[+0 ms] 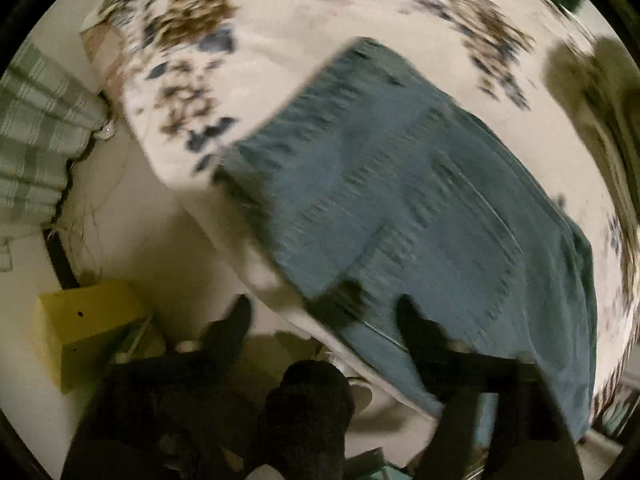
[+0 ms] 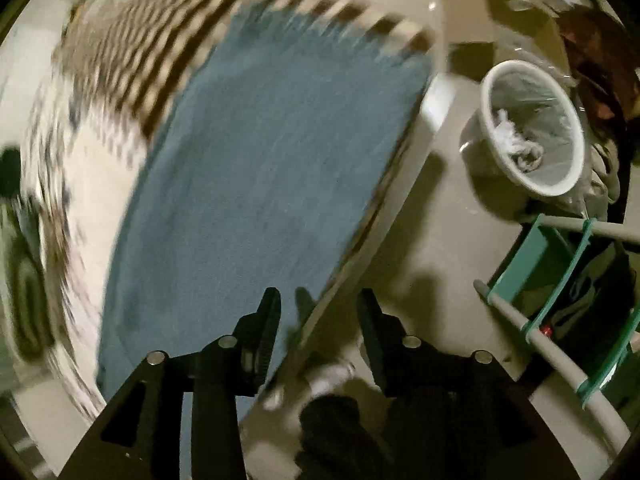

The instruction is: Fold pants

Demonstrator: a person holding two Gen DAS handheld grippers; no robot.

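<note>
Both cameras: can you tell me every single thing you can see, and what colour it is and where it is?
Pants: one, blue denim, spread flat on the bed.
Bedcover: one, white with brown and blue blotches, under the pants.
Box: one, yellow, on the floor left of the bed.
Curtain: one, green plaid, far left.
Bin: one, white, lined with clear plastic, on the floor right of the bed.
Rack: one, teal and grey, far right.
Left gripper: black, open.
Right gripper: black, open.
</note>
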